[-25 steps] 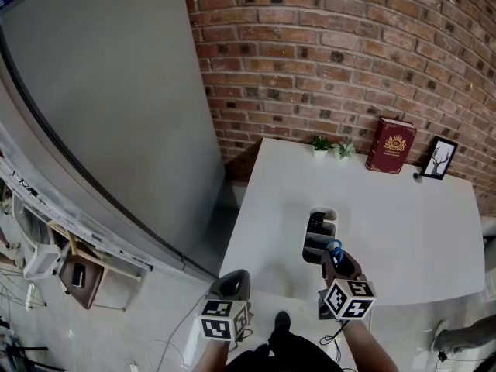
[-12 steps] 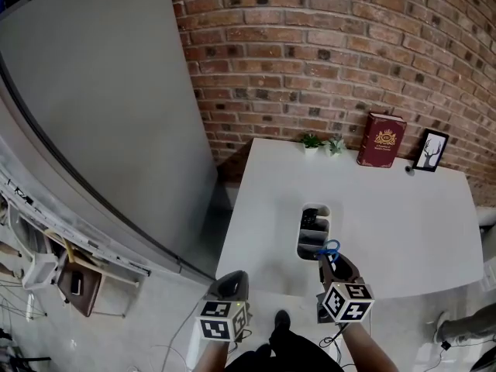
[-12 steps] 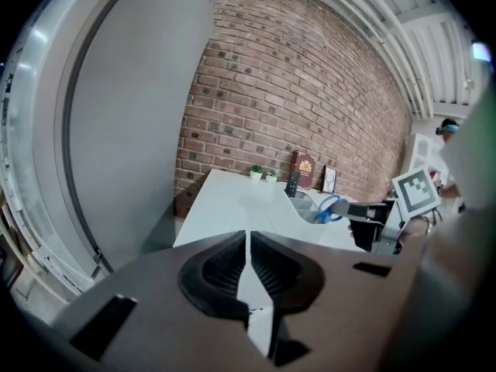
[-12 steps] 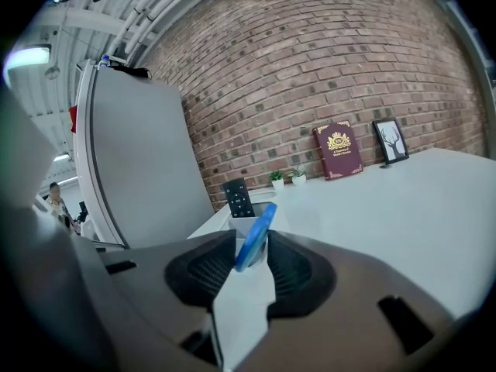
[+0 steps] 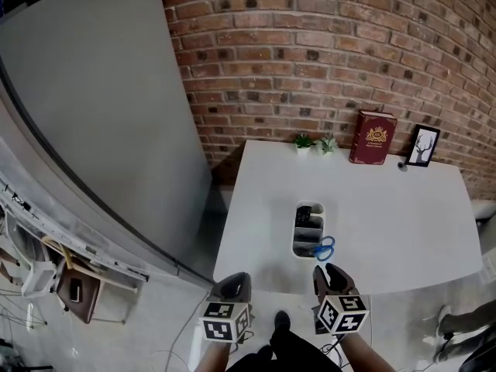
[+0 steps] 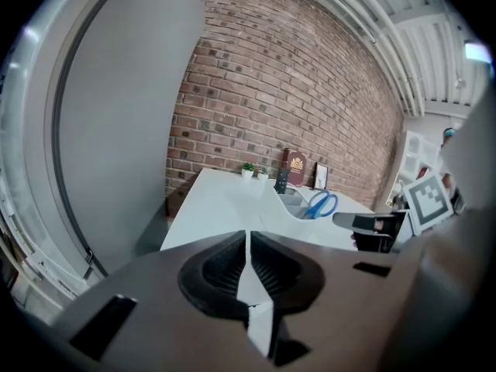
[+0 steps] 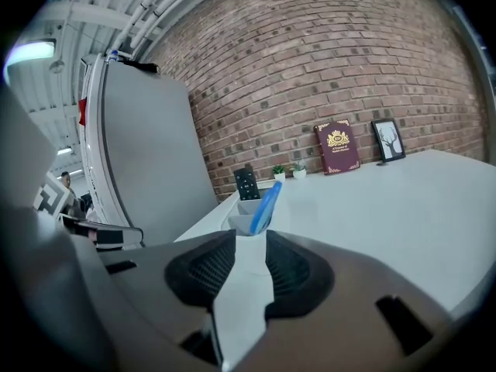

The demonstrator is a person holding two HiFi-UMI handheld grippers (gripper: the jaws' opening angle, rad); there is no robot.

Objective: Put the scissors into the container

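Overhead, in the head view, the white table (image 5: 387, 208) ran along the brick wall (image 5: 325, 45), and the grey container (image 5: 308, 231) lay near the table's 6 o'clock edge. The blue-handled scissors (image 5: 325, 248) sat in the container's 5 o'clock end, handles poking out toward 3 o'clock, while a dark remote (image 5: 303, 216) filled its 12 o'clock end. The left gripper (image 5: 231, 287) hung off the table at 7 o'clock of the container; the right gripper (image 5: 329, 277) hovered just past the scissors at 6 o'clock, clear of them. A red book (image 5: 373, 137), a picture frame (image 5: 421, 146) and two small plants (image 5: 304, 141) lined the wall at 12 to 1 o'clock.

In the left gripper view, that claw's jaws stood together with nothing between them; the container and scissors showed at 1 o'clock.

In the right gripper view, the jaws had just been opening and stood apart, gripping nothing. The scissors stood upright in the container straight ahead at 12 o'clock, apart from the pads.
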